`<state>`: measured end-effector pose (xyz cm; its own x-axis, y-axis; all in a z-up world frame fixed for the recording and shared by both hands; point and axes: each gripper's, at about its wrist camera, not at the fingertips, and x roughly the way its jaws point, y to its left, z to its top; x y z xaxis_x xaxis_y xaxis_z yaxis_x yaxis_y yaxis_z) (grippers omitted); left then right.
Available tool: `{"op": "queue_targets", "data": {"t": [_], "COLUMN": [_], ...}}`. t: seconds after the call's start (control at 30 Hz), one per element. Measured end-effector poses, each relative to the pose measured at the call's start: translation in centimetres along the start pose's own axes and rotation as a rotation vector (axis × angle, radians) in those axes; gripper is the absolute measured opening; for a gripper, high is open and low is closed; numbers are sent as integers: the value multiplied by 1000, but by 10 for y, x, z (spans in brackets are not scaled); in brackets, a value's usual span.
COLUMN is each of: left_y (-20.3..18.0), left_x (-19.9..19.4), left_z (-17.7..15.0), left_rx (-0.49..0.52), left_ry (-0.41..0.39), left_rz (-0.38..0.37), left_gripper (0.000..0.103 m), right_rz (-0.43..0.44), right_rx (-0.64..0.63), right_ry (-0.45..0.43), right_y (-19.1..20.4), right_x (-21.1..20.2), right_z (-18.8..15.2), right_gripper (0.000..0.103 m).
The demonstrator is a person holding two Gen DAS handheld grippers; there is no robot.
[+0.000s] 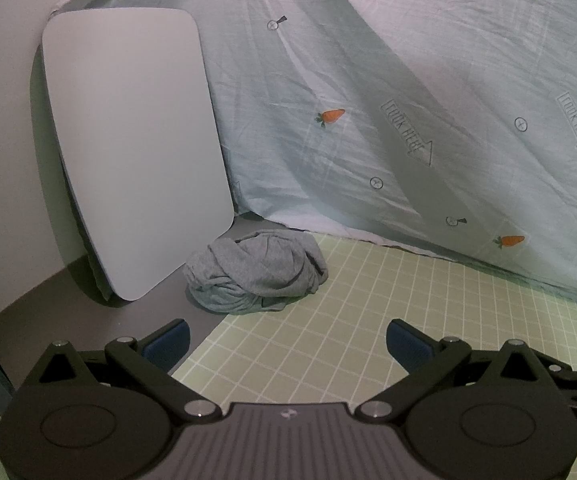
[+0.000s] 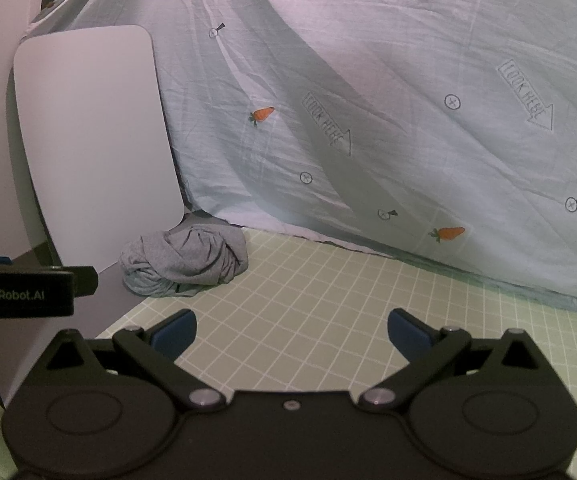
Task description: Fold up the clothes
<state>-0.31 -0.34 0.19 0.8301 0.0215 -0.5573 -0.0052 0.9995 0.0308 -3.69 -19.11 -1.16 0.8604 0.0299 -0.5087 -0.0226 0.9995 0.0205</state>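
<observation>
Covering table: green grid mat [image 1: 368, 320]; carrot-print sheet [image 1: 408, 100] behind.

Grey garment [image 1: 256, 272] lay crumpled in a rounded, unfolded heap on the work surface. Fabric was a heathered light grey knit, twisted into thick rolls across the top, with looser folds spilling toward its near-left edge. Landmark: white board [image 1: 128, 152] propped upright. The heap sat just to the right of the board's lower corner, near it; contact could not be confirmed from either view. The heap straddled the boundary where the green gridded mat [image 1: 348, 320] met the bare grey surface, its right part on the mat. Garment type possibly a shirt; no sleeve or collar could be distinguished. Right wrist view [image 2: 186, 264] showed the same bunched pose.
</observation>
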Motion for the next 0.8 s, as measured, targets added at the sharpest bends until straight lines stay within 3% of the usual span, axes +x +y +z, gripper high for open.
{"op": "queue_targets", "data": {"t": [0.47,0.8], "left_y": [-2,4], "left_x": [22,81], "left_z": [8,28], "left_rx": [-11,-60], "left_ry": [46,111], "left_rz": [-2,21], "left_gripper": [103,103], "right_rz": [-18,-5], "right_rx": [14,-36], "right_ry": [-4,28], "right_y": [-6,-8], "right_x": [18,82], "right_z": [5,30], "right_gripper": [103,103]}}
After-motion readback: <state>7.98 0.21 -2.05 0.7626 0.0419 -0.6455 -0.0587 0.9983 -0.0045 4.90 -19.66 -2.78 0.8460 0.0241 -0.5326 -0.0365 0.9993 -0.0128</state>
